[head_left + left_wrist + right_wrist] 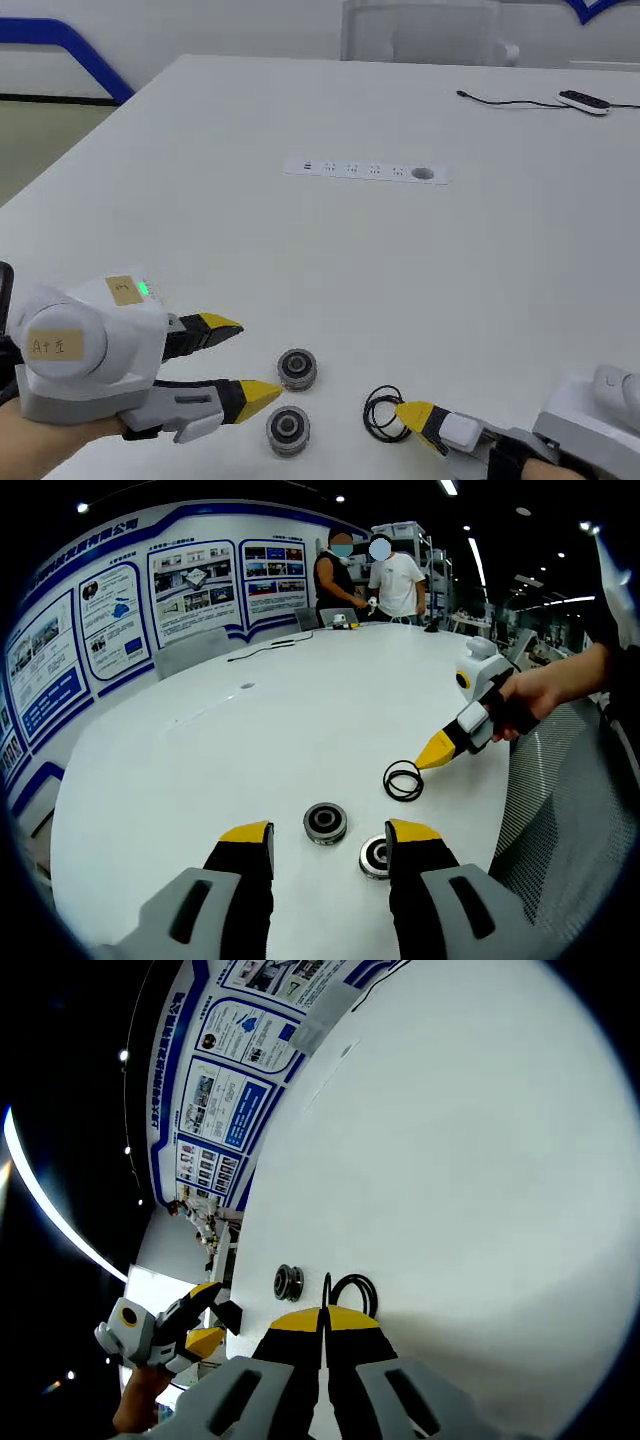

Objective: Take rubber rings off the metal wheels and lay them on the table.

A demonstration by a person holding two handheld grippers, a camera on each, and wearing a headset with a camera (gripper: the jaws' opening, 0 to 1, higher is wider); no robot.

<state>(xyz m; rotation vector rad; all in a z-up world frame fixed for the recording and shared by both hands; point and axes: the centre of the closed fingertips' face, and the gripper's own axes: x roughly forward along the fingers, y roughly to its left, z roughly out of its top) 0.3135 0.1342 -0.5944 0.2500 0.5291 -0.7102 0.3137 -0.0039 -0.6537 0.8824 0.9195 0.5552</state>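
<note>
- Lying at the near edge of the table (400,260), the rubber rings (381,413) touch your right gripper (412,411), jaws together; whether they pinch one is unclear.
- Two metal wheels (297,368) sit nearby before your left gripper (258,360), jaws apart, likely poised to steady one.

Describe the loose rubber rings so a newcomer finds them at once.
On the white table, look at the near edge, between the left gripper and the right gripper. Beside the two metal wheels, at the right gripper's yellow tip, lie thin black rubber rings, overlapping flat. Unlike the chunky wheels, they are bare open loops with table showing through.
</note>
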